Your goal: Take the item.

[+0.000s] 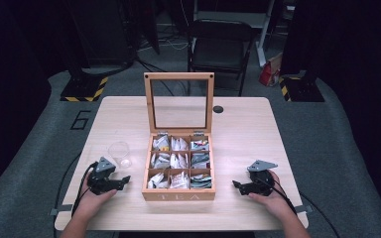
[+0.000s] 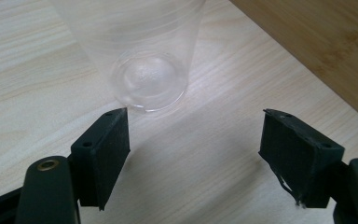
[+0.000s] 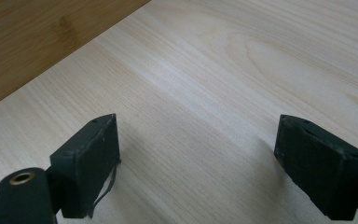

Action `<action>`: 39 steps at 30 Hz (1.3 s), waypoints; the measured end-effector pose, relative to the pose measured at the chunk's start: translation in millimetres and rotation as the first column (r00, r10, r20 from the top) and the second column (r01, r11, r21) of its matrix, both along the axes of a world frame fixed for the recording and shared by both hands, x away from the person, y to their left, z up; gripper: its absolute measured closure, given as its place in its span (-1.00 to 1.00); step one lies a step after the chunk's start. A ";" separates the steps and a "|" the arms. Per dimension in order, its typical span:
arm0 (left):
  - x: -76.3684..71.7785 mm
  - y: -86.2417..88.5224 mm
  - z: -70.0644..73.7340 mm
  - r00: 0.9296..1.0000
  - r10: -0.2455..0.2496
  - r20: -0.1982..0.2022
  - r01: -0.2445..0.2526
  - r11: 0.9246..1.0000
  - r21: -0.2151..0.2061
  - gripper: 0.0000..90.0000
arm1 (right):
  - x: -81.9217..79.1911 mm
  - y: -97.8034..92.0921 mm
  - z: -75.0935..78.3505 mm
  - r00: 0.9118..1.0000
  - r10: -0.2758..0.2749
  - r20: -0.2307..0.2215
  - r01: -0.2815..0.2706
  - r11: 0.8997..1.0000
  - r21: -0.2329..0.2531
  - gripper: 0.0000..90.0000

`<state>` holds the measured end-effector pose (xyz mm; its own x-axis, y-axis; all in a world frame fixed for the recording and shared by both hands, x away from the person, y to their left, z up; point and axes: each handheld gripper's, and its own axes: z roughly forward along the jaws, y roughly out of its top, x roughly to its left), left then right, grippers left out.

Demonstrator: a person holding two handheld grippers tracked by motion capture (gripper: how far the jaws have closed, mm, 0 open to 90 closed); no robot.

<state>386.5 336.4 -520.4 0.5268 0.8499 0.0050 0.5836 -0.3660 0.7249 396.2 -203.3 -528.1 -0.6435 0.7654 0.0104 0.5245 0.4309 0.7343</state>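
Tongs, left (image 2: 193, 128) and right (image 3: 198, 133), both agape, empty; cup (image 2: 144, 51) top cut off.

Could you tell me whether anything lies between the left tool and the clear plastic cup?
Nothing does. In the left gripper view, bare wooden table runs from the open left tool to the clear plastic cup, which stands just beyond its tips.

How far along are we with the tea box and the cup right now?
Done: the tea box stands with its lid up, compartments full of tea bags. In hand: nothing; the left gripper and right gripper rest open on the table, the left one facing the clear cup. Left: the cup looks empty, so no bag seems moved yet.
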 end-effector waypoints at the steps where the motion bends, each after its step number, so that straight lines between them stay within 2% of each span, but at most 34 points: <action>1: -0.5 -0.9 0.7 1.000 0.003 -0.005 -0.003 1.000 -0.012 -0.47 | 0.0 0.0 0.0 1.000 0.000 0.000 0.000 1.000 0.000 -0.70; 2: -0.6 -1.7 1.9 1.000 0.011 0.001 -0.011 1.000 -0.019 -0.47 | 0.0 0.0 0.0 1.000 0.000 0.000 0.000 1.000 0.000 -0.70; 3: -1.2 -1.2 4.2 1.000 0.008 -0.015 -0.008 1.000 -0.023 -0.47 | 0.0 0.0 0.0 1.000 0.000 0.000 0.000 1.000 0.000 -0.70; 4: -1.4 -0.8 5.4 1.000 0.010 -0.010 -0.010 1.000 -0.024 -0.46 | 0.0 0.0 0.0 1.000 0.000 0.000 0.000 1.000 0.000 -0.70; 5: -2.7 -1.7 8.2 1.000 0.024 0.005 -0.024 0.999 -0.046 -0.45 | 0.0 0.0 0.0 1.000 0.000 0.000 0.000 1.000 0.000 -0.70; 6: -3.5 -1.7 10.2 1.000 0.025 0.005 -0.025 0.998 -0.051 -0.44 | 0.0 0.0 0.0 1.000 0.000 0.000 0.000 1.000 0.000 -0.70; 9: -4.3 -2.4 12.9 1.000 0.026 0.017 -0.025 0.998 -0.058 -0.42 | 0.0 0.0 0.0 1.000 0.000 0.000 0.000 1.000 0.000 -0.70; 14: -6.1 -2.4 16.7 0.999 0.023 0.023 -0.022 0.999 -0.046 -0.39 | 0.0 0.0 0.0 1.000 0.000 0.000 0.000 1.000 0.000 -0.70; 22: -9.8 4.0 24.8 0.998 0.051 0.037 -0.047 0.995 -0.085 -0.37 | 0.0 0.0 0.0 1.000 0.000 0.000 0.000 1.000 0.000 -0.70; 25: -10.6 5.4 26.1 0.998 0.055 0.035 -0.052 0.995 -0.088 -0.35 | 0.0 0.0 0.0 1.000 0.000 0.000 0.000 1.000 0.000 -0.70; 28: -11.3 7.2 28.3 0.998 0.055 0.034 -0.052 0.996 -0.073 -0.30 | 0.0 0.0 0.0 1.000 0.000 0.000 0.000 1.000 0.000 -0.70; 34: -13.1 9.3 32.6 0.997 0.066 0.038 -0.063 0.994 -0.092 -0.28 | 0.0 0.0 0.0 1.000 0.000 0.000 0.000 1.000 0.000 -0.70; 39: -14.6 8.0 37.6 0.998 0.044 0.037 -0.041 0.996 -0.077 -0.26 | 0.0 0.0 0.0 1.000 0.000 0.000 0.000 1.000 0.000 -0.70</action>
